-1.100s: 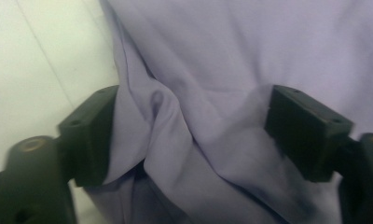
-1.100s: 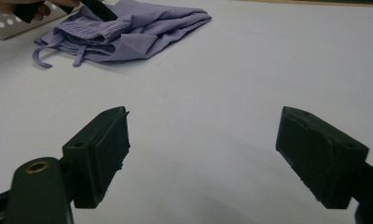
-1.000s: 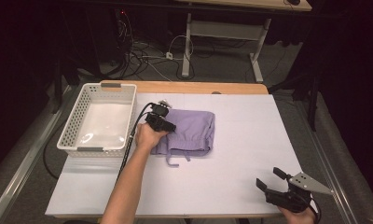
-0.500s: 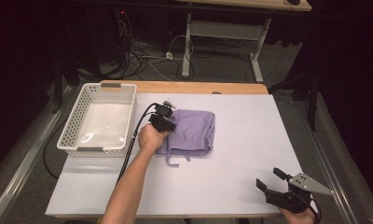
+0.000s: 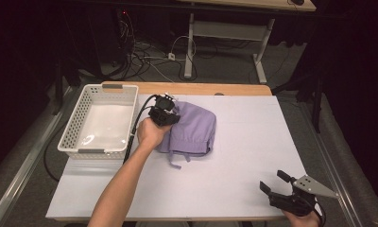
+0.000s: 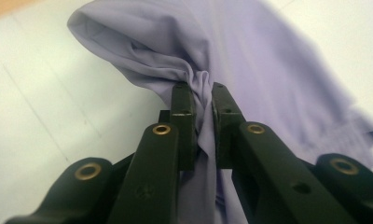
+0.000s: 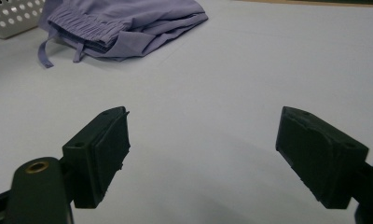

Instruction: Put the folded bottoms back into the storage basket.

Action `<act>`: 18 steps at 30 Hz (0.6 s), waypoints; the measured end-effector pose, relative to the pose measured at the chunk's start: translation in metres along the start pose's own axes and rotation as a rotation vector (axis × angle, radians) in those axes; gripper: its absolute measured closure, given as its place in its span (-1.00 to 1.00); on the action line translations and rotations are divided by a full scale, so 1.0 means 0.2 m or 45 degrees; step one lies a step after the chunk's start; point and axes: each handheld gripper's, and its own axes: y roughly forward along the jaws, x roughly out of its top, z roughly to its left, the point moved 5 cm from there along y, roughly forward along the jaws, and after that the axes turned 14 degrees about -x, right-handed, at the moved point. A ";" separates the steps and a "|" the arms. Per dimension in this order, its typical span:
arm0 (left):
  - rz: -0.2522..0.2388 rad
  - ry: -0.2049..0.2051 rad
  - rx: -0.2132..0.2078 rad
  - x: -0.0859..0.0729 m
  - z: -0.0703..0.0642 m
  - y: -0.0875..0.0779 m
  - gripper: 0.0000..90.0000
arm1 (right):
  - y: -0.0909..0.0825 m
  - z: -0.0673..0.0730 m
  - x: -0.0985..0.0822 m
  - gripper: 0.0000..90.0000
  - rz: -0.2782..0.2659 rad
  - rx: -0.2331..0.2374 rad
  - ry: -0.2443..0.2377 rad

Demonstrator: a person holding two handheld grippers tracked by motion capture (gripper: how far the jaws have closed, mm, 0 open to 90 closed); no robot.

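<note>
Left gripper view: left claw (image 6: 202, 95) pinches unlabelled lilac garment (image 6: 250, 60).

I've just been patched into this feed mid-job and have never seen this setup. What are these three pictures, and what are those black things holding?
A person works at a table with a hand-held two-jaw gripper in each hand. The high view looks down from above; the other two views look along each gripper's own jaws. On the table lie folded purple shorts beside a white basket. The left gripper has its jaws shut on a bunched fold of the shorts' fabric. The right gripper sits near the table's near right corner, jaws wide open, with nothing between them.
</note>
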 end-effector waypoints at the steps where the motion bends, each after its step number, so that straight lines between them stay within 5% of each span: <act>1: -0.007 0.007 -0.004 0.01 -0.01 -0.02 0.78 | 0.00 0.00 0.00 -0.60 -0.002 0.000 0.000; 11: -0.103 0.042 -0.086 0.11 -0.12 -0.17 0.79 | 0.00 0.00 0.00 -0.59 -0.001 0.003 0.003; 18: -0.115 0.109 -0.085 0.16 -0.20 -0.24 0.79 | 0.00 0.00 0.00 -0.59 -0.001 0.008 0.004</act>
